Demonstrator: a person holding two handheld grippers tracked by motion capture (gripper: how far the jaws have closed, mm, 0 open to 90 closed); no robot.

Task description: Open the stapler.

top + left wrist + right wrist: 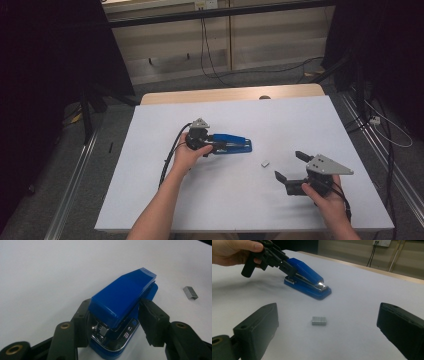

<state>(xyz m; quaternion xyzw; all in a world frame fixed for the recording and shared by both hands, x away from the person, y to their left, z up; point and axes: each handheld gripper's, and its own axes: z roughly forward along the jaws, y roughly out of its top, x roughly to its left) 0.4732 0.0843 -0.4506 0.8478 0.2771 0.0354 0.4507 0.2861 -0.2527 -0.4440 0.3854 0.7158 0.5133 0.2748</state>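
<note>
A: The left gripper (216, 145) has its jaws on either side of the blue stapler (232, 142), at the hinge end. In the left gripper view both pads look pressed against the stapler's (123, 298) sides, so I'd call that a pinch. The right gripper (289, 166) hangs spread wide with nothing between its jaws, low at the near right of the table (150, 165).

B: Where does the stapler sit?

A: Flat on the white tabletop, a little left of centre, nose pointing right. The strip of staples (265, 162) lies just near and to the right of it, apart from it, between the stapler and the right gripper.

B: How should the grip be handled?

A: My guess is the left hand is steadying the body. It should keep the pinch low on the base and the sides rather than the lid, so the lid can still swing open. The pads sit near the back, so a firm, level squeeze matters; a tilted one could make the stapler pivot on the smooth table.

B: And the right one?

A: It would need to narrow well down before reaching the staples (319, 320); they're small and lie flat, so a low approach from the side looks safest.

B: The count?

A: One stapler, one strip of staples, two grippers, one table.
</note>
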